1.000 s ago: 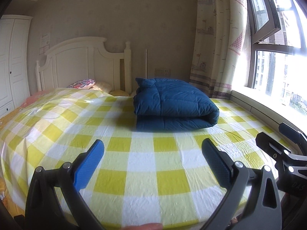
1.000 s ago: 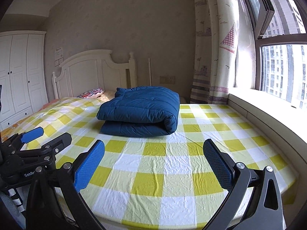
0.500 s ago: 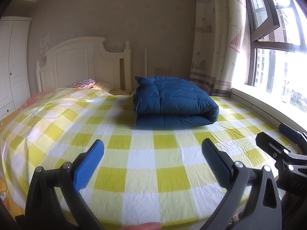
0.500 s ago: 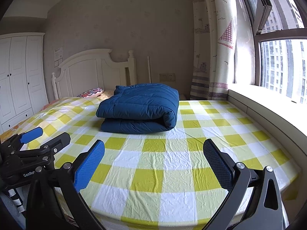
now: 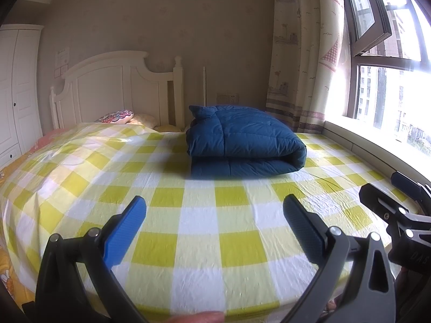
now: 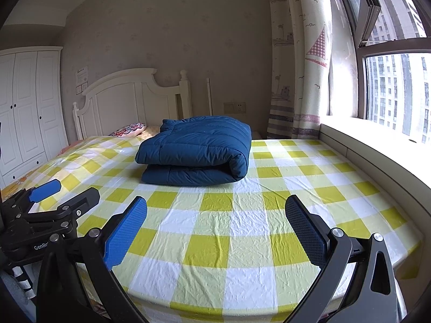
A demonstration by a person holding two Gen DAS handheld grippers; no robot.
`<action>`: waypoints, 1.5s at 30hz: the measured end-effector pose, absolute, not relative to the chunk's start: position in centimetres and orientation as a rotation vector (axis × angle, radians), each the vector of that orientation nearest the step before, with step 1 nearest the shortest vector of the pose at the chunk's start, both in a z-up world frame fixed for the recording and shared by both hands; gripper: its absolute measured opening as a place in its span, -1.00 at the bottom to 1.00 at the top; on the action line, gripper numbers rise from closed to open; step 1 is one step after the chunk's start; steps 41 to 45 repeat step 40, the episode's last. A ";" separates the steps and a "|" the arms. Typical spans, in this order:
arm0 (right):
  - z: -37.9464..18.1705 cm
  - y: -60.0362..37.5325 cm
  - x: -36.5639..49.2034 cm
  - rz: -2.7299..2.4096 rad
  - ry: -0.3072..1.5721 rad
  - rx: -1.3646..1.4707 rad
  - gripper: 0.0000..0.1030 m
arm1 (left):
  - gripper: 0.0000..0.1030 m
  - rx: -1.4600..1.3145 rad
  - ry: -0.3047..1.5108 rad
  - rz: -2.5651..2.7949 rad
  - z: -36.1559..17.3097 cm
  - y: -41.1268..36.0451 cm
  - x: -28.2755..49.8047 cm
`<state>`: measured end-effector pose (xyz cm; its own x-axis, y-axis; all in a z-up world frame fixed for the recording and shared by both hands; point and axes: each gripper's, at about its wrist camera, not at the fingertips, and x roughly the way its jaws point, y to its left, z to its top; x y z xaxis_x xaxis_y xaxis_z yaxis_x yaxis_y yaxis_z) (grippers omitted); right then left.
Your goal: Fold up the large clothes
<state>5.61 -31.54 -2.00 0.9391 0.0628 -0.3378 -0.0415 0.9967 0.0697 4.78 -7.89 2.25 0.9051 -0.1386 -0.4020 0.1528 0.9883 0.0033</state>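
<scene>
Simply folded blue jacket [image 5: 243, 141] on bed [image 5: 204, 231]

**Blue coat folded on the bed**

I see my left gripper [image 5: 214, 212] wide open over the yellow checked sheet [image 5: 199, 245]. The folded blue coat [image 5: 243, 141] sits far ahead. My right gripper [image 5: 398, 202] peeks in beside me.

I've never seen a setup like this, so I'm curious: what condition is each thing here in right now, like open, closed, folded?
Blue padded garment: folded, lying on the bed.
Checked bed sheet: spread out, slightly wrinkled.
Left gripper: open, empty.
Right gripper: open, empty.
Window: upper pane swung open.
Curtain: drawn aside.
Wardrobe: doors closed.
</scene>
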 end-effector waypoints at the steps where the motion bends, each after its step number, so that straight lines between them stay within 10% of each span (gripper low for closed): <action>1: -2.0 -31.5 5.6 0.054 0.346 0.063 0.91 | 0.96 0.034 0.412 -0.151 2.2 -7.9 4.7; 31: -2.6 -30.4 6.1 0.075 0.374 0.045 0.91 | 0.96 0.028 0.428 -0.202 2.1 -7.0 5.5; 45: -0.5 -37.2 13.1 0.034 0.470 0.028 0.91 | 0.96 0.006 0.605 0.047 4.0 6.5 21.2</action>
